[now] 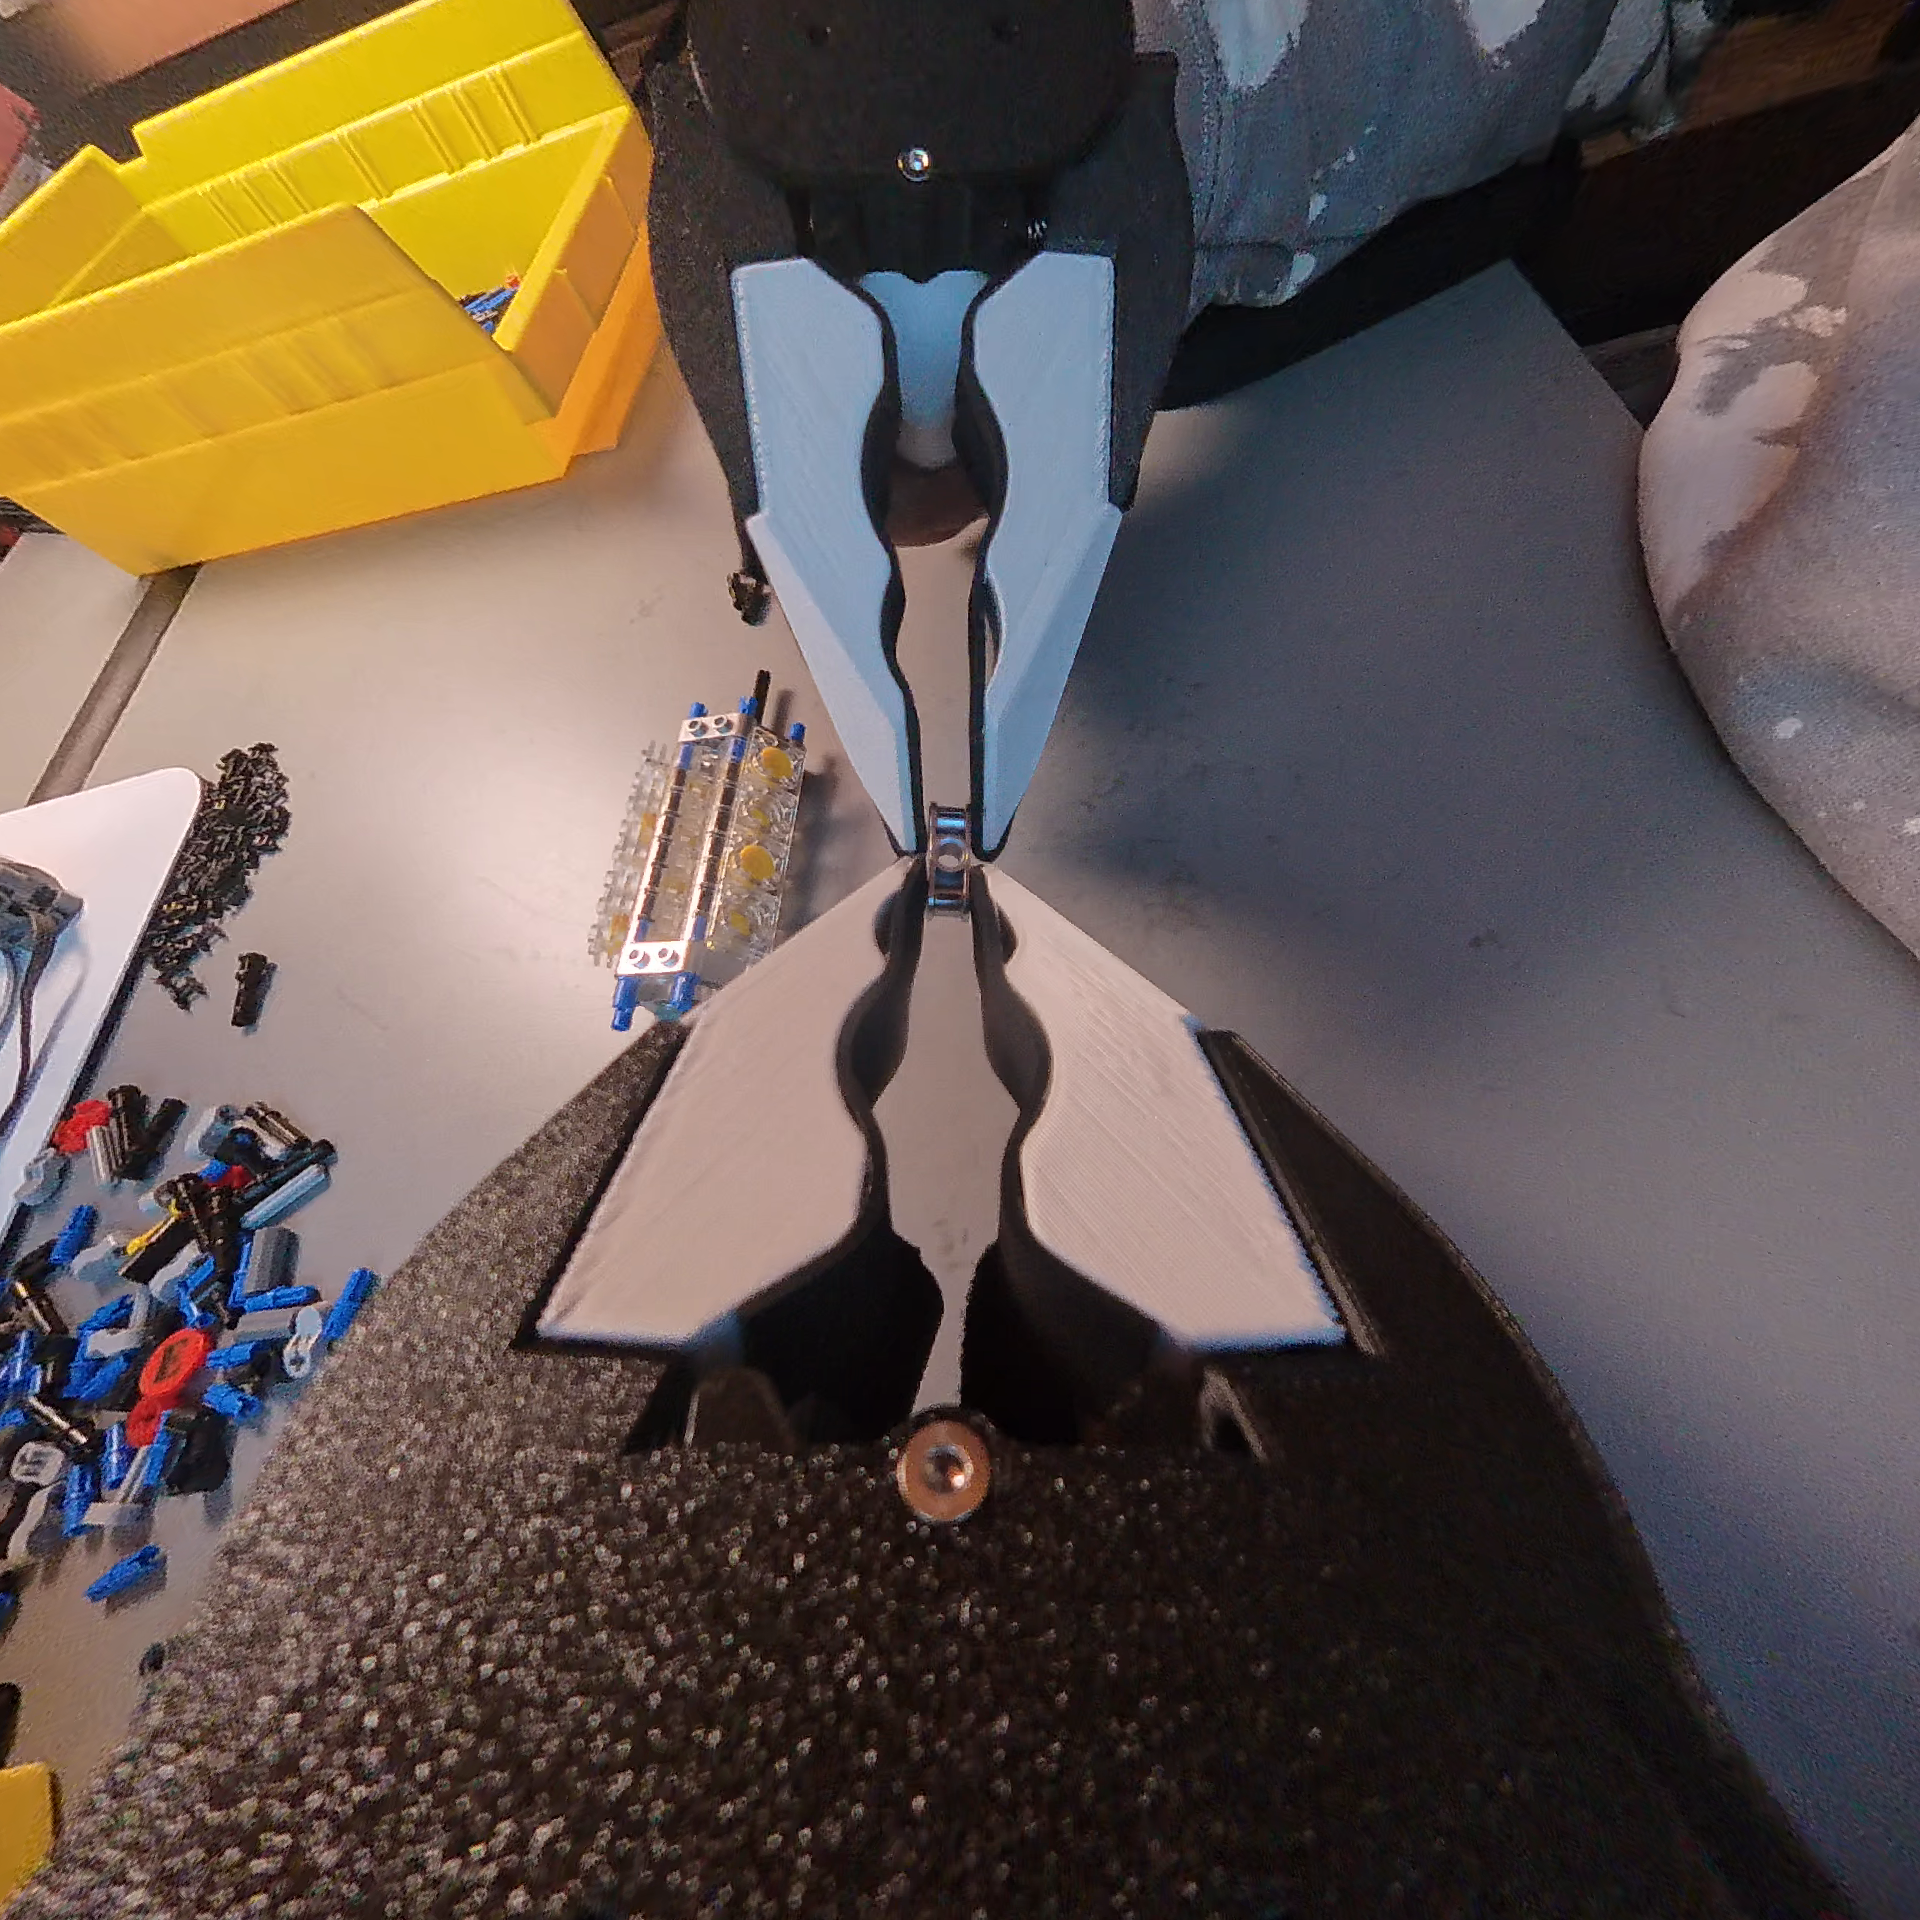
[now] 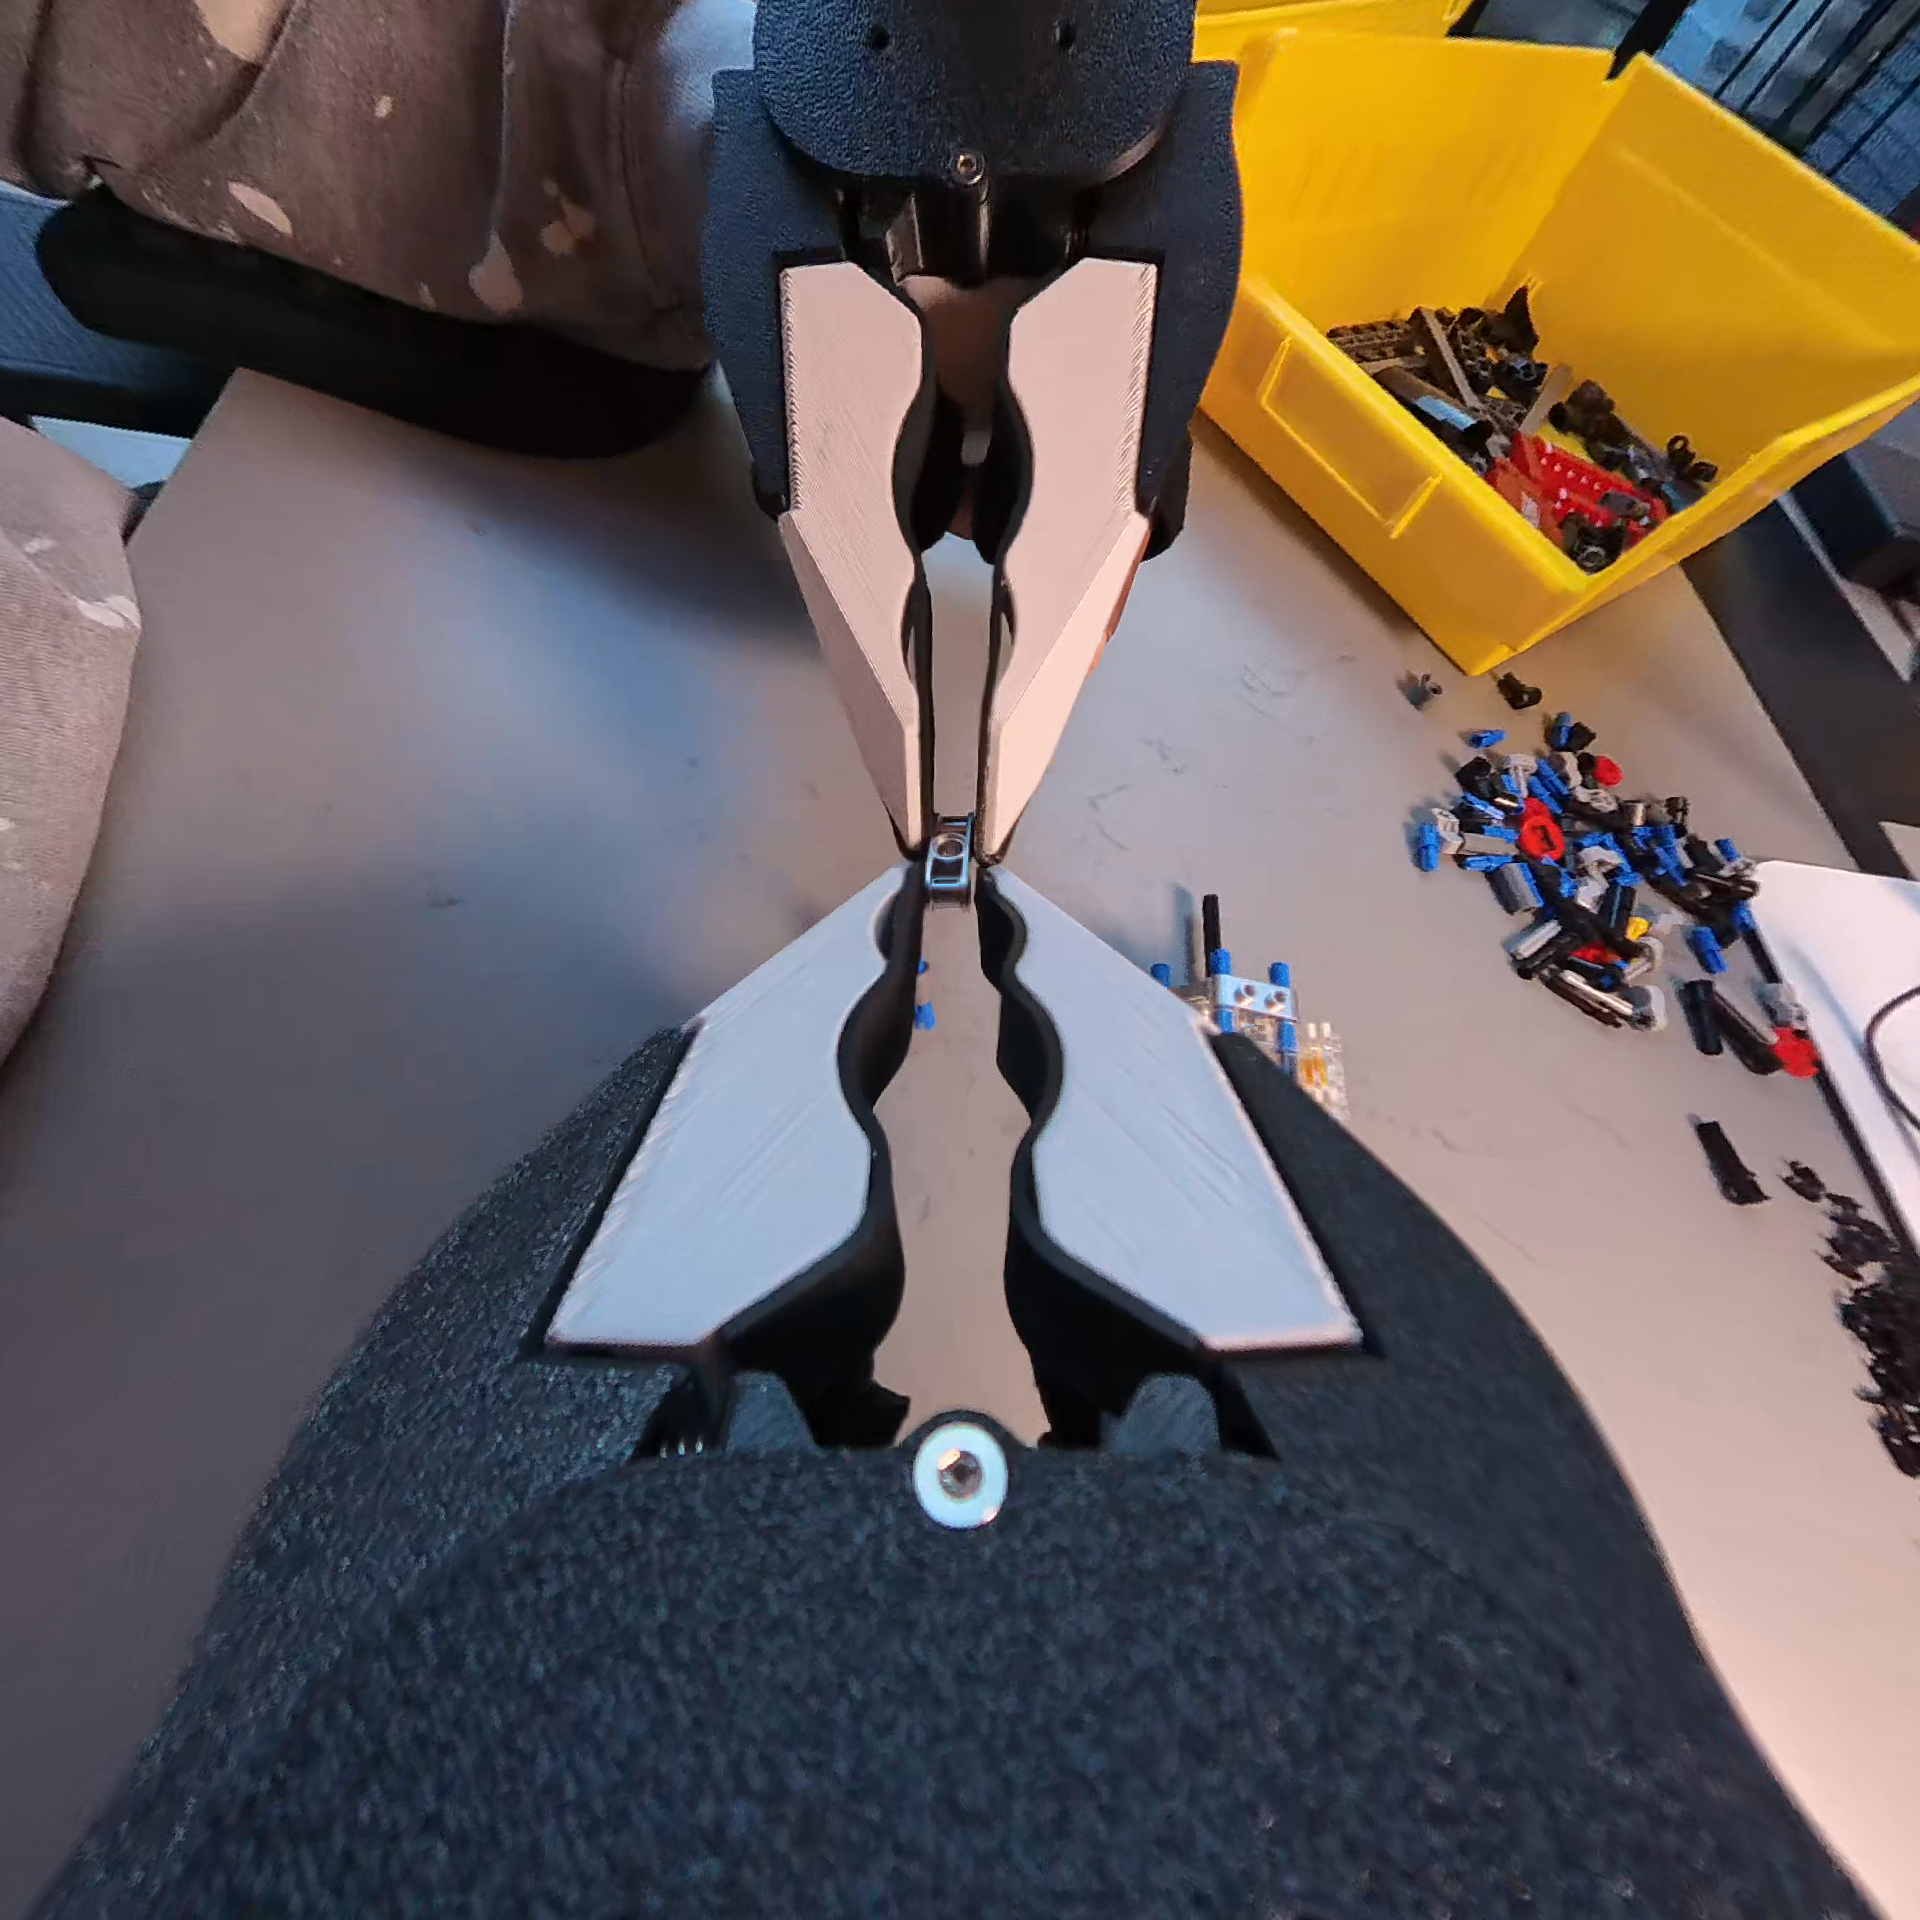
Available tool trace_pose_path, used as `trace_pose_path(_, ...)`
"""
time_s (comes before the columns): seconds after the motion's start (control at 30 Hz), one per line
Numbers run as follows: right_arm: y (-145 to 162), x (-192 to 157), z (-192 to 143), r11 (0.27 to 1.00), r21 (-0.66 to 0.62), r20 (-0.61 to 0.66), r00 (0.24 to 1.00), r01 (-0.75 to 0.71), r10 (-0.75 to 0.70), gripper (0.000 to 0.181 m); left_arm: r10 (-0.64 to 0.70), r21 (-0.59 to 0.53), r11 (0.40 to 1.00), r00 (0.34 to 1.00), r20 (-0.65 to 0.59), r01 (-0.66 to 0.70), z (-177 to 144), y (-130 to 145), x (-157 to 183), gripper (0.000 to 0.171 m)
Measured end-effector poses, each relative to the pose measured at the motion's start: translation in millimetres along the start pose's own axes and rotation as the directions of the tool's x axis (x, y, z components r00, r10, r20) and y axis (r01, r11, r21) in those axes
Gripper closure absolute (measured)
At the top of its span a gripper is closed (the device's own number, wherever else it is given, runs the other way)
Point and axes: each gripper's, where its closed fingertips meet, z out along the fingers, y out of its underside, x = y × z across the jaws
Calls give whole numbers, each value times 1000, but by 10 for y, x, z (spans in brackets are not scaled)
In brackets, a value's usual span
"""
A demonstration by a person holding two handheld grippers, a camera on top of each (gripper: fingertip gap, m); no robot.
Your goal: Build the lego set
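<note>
Left wrist view: left gripper at frame centre, fingers closed on a small grey part with a round hole. Right gripper coming down from the top of the frame, tips meeting the same part from the opposite side. Held above a grey table. Just left of centre, a clear block assembly with yellow discs and blue pins, lying on the table. Upper left, yellow bins. Lower left, a loose pile of blue, black, red and grey pieces. Left edge, a white sheet beside a scatter of black pins. Right edge, mottled grey cloth.

Right wrist view: right gripper at centre, clamped on the part, left gripper pinching it from the top. Assembly just right of centre, partly hidden behind a finger. Upper right, a bin holding dark and red pieces. Right of centre, the pile.
</note>
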Motion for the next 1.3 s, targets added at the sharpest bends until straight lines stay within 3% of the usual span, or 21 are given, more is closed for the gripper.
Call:
trace_pose_path(0.17, 57, -8, 34, 997, -53, -30, 998, 60, -62, 175, -82, -44, 996, 996, -30, 80, 18, 107, 13, 163)
trace_pose_path(0.33, 138, 43, -46, 995, -97, -78, 997, 20, -28, 175, -249, -145, 962, 962, -115, 232, 62, 347, 98, 142)
trace_pose_path(0.43, 108, -41, -78, 997, -78, -82, 997, 3, -9, 175, -279, -208, 946, 951, -135, 248, 159, 442, 146, 135)
trace_pose_path(0.53, 161, -74, -76, 995, -99, -118, 993, 19, -31, 175, -279, -222, 944, 948, -151, 243, 220, 418, 161, 140)
trace_pose_path(0.67, 168, -35, -86, 995, -95, -151, 987, 35, -49, 175, -297, -238, 934, 949, -104, 266, 258, 420, 114, 163)
trace_pose_path(0.8, 206, 16, -93, 995, -97, -166, 985, 39, -55, 175, -357, -251, 910, 931, -72, 330, 267, 410, 116, 163)
trace_pose_path(0.9, 229, 30, -113, 996, -82, -138, 989, 39, -50, 175, -417, -242, 891, 904, -100, 384, 274, 355, 162, 163)
trace_pose_path(1.07, 72, -125, -148, 999, 34, 32, 999, 23, -24, 175, -546, -185, 838, 801, -247, 514, 223, 137, 260, 163)
trace_pose_path(1.3, 189, -216, -77, 999, -29, 94, 995, 20, -18, 175, -561, -233, 827, 771, -302, 511, 222, 156, 398, 163)
